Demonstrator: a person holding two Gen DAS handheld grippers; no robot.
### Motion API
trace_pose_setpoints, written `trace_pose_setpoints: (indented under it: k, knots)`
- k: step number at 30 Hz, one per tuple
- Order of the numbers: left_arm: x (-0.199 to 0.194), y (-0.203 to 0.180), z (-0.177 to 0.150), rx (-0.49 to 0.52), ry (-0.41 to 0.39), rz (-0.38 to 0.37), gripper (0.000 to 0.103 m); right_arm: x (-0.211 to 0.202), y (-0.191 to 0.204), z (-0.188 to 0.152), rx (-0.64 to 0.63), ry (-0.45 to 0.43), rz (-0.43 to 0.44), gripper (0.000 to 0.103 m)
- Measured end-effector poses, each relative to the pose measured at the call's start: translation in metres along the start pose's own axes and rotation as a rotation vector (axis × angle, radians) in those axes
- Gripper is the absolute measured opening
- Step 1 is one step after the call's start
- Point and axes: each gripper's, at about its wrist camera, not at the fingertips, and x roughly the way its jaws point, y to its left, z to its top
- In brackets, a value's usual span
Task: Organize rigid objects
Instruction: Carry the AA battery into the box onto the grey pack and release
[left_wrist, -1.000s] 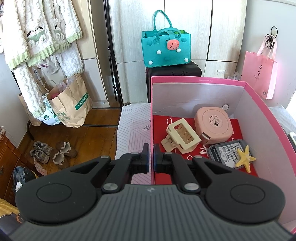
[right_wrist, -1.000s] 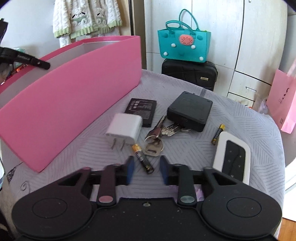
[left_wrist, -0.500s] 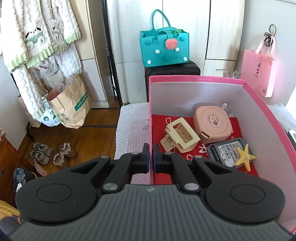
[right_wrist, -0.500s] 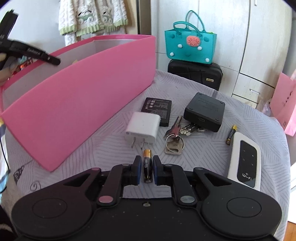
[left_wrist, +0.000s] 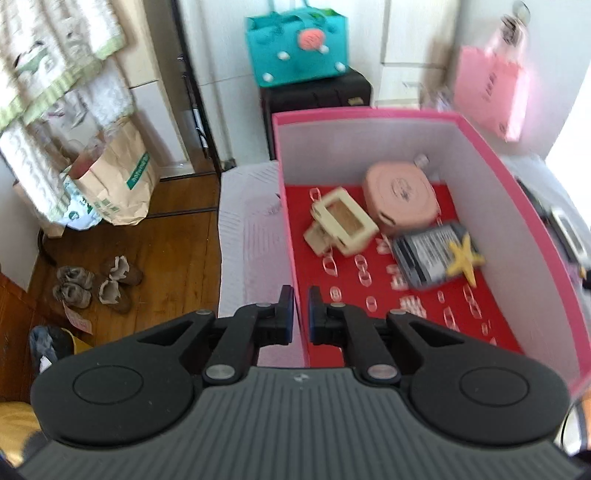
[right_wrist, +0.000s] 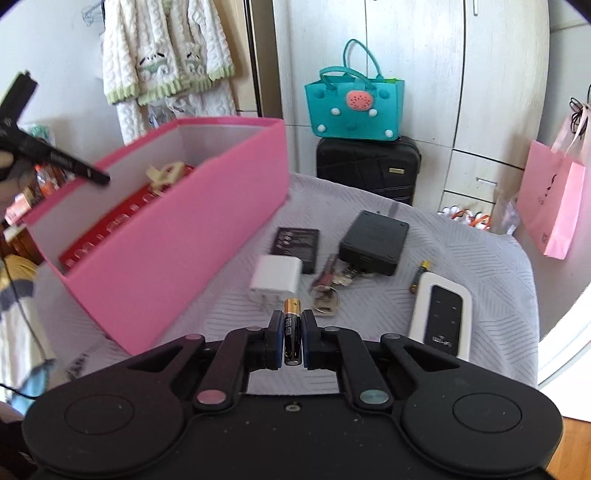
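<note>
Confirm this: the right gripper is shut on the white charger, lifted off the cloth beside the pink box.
Not the charger. In the right wrist view the right gripper is shut on a battery; the white charger lies on the cloth beside the pink box.

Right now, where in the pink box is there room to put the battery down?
The near end of the pink box is bare red floor. The far end is crowded: cream clip, pink round case, hard drive with a yellow starfish on it. The battery sits in the right gripper.
</note>
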Motion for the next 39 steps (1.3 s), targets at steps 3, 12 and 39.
trace_pose_setpoints:
  k: [3,12,39]
  knots:
    - [-0.012,-0.001,-0.009,0.035,0.004,-0.011,0.006,-0.007,0.010,0.011,0.011,-0.025,0.080,0.011]
    - [0.002,-0.004,-0.025,0.029,0.056,0.012,0.006,0.003,0.052,0.068,-0.048,-0.098,0.275,0.011]
    - [-0.002,0.006,-0.027,-0.023,0.035,-0.039,0.006,0.124,0.092,0.134,-0.086,0.117,0.174,0.016]
